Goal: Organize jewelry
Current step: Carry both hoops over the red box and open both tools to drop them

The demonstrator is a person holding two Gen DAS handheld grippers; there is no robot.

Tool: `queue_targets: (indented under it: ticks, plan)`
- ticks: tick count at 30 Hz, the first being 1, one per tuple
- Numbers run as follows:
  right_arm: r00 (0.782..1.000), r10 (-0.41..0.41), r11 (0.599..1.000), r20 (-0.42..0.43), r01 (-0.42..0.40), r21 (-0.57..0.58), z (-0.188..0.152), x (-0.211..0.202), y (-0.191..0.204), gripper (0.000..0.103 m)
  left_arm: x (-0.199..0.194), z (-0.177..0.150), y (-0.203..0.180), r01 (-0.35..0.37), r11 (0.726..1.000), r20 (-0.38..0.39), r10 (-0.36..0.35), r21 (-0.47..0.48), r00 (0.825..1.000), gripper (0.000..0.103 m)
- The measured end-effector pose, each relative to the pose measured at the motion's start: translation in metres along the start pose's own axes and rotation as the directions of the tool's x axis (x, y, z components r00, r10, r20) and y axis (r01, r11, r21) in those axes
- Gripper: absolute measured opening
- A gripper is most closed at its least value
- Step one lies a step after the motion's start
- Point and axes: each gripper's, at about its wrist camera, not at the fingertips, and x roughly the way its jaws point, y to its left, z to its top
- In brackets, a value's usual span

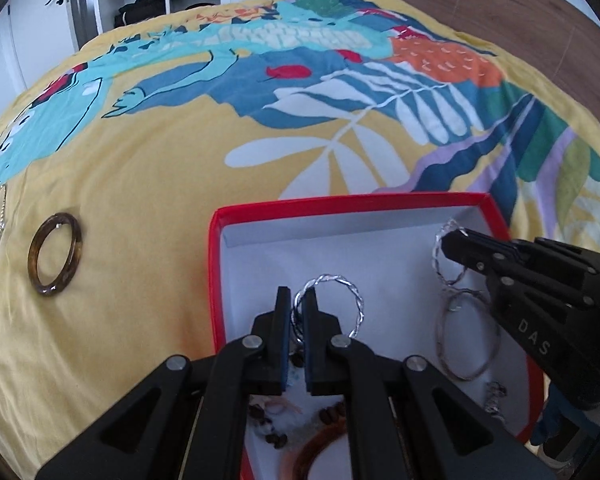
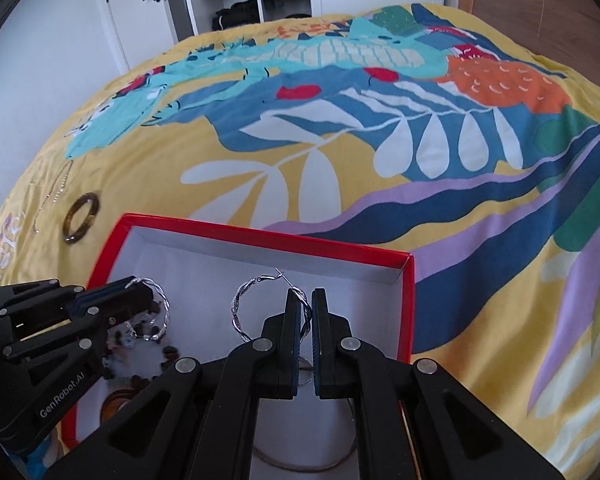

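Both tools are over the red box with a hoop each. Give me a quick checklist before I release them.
1. Left tool shut on twisted silver hoop earring: ok.
2. Right tool shut on its twisted hoop earring: ok.
3. Both hoops over the red box interior: ok.
4. Hoops clear of the box floor: cannot tell.
5. All jewelry boxed: not ok; tortoiseshell bangle and thin chain lie on the bedspread.

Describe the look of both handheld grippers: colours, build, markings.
Both are matte black plastic linkages with silver pivot pins and blue finger pads. The left gripper carries white "GenRobot.AI" lettering; the right gripper shows "DAS". No cables or sleeves are visible.
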Motion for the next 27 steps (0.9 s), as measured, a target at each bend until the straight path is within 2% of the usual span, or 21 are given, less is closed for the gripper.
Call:
queue_targets:
  ticks: [20,22,24,27]
  plan:
    - [0.997,-0.063,0.997,-0.050,0.060,-0.054,-0.002,0.017,0.007,0.006,0.008,-0.002,0.007,-0.013,0.999,-0.021,0.012,-0.041,1.000,0.006]
    - [0.996,-0.071,0.996,-0.055,0.068,-0.061,-0.001,0.015,0.008,0.008,0.008,-0.002,0.006,-0.018,0.999,-0.024,0.018,-0.037,1.000,0.006]
    - [0.996,-0.076,0.995,-0.056,0.072,-0.063,-0.002,0.013,0.008,0.019,0.008,-0.003,0.005,-0.025,0.999,-0.028,0.024,-0.039,0.999,0.007]
    - [0.995,-0.088,0.994,-0.054,0.084,-0.066,-0.004,0.006,0.005,0.021,0.006,-0.004,0.004,-0.015,0.999,-0.030,0.013,-0.048,0.999,0.011]
